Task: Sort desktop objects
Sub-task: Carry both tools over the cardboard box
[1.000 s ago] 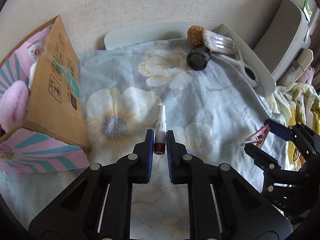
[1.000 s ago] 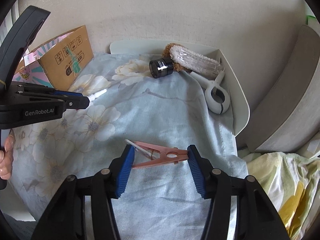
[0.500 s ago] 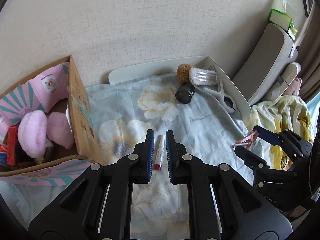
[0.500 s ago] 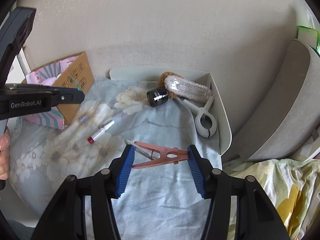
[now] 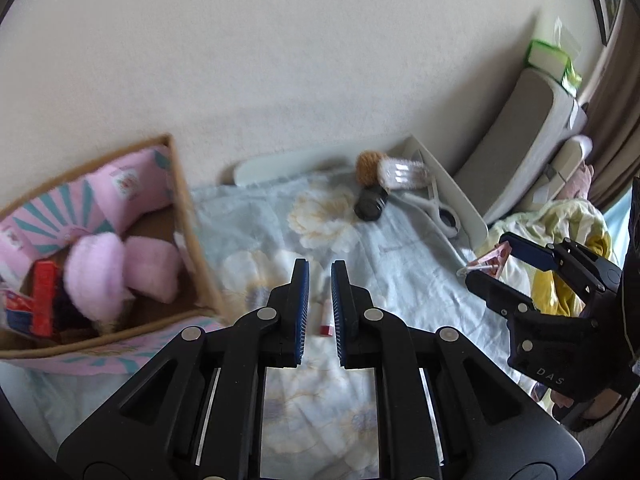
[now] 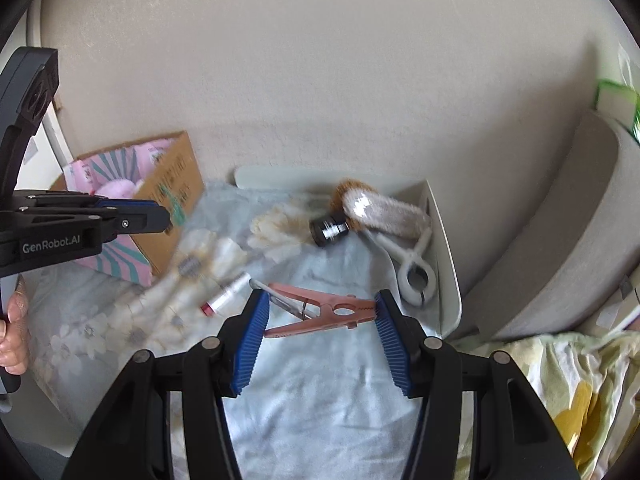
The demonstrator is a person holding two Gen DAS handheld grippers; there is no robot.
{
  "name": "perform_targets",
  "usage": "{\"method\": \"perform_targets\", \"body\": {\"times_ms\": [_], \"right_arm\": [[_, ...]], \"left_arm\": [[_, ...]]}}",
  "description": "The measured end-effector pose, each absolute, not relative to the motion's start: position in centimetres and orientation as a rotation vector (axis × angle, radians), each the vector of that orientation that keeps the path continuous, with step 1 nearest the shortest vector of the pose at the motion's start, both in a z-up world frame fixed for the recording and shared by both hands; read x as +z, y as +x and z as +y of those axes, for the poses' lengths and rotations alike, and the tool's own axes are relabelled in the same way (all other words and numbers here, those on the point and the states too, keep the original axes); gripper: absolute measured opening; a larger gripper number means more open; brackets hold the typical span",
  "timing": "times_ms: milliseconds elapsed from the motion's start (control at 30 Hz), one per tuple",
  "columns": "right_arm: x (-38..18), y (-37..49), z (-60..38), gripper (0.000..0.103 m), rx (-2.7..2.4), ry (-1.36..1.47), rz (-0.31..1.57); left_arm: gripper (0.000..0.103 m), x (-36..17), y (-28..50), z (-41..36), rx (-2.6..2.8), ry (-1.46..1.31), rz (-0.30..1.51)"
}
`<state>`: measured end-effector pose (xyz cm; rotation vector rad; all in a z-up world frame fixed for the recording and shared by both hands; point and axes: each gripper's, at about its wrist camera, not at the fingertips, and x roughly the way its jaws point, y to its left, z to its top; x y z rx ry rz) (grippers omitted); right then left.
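**Inspector:** What changed?

**Assistant:** Both units rose. The left hand-held gripper [image 5: 320, 280] was together and empty, the small white red-capped tube [image 6: 224, 295] left on the floral cloth. The right hand-held gripper [image 6: 320, 312] stayed clamped on the pink plastic clothespin [image 6: 320, 311].

**Inspector:** Counts?

**Assistant:** One tube, one clothespin, one cardboard box [image 5: 188, 220], one white tray [image 6: 444, 248]. Sorting was unfinished.

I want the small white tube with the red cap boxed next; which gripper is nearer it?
Left. The left gripper hangs directly above the tube; the right gripper, holding the clothespin, is off beside it.
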<state>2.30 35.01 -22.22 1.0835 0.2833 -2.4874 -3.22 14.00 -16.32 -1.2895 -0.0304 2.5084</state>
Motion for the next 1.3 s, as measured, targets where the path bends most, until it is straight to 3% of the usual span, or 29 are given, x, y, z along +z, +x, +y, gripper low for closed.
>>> {"method": "perform_targets", "body": {"times_ms": [333,567,833,867,900,933,1000,1033,1300], "right_arm": [[-15.7,0.2,23.5,0.050,-2.281,0.836,0.254],[-16.7,-0.1,13.6,0.050,-2.091,0.851,0.318],[-19.2,0.4,6.7,0.051,-1.996,0.926,0.427],[-19.5,0.3,6.2,0.051,-1.986,0.941,0.434],[-19.8,0.2,5.7,0.051,-1.977,0.954,0.439],[-20.2,0.1,5.2,0.054,-1.968,0.970,0.447],[-20.7,0.0,4.8,0.068,-1.977,0.997,0.461],[-20.9,-0.1,4.7,0.072,-1.995,1.007,0.468],[-21.4,-0.4,6.7,0.077,-2.031,1.062,0.396]], "left_arm": [[0.010,-12.2,-0.5,1.3,2.777,-1.320,-0.124],[0.010,-12.1,1.5,-7.2,2.899,-1.409,-0.236],[0.012,-12.9,2.4,-11.6,2.938,-1.456,-0.298],[0.016,-13.1,2.3,-11.8,2.932,-1.472,-0.299],[0.035,-13.4,2.2,-12.1,2.929,-1.502,-0.298],[0.072,-13.8,2.0,-12.4,2.930,-1.551,-0.288],[0.101,-14.1,2.0,-12.7,2.971,-1.583,-0.239],[0.101,-14.0,2.3,-12.7,2.996,-1.565,-0.214],[0.102,-15.3,2.3,-13.0,2.974,-1.664,-0.152]]}}
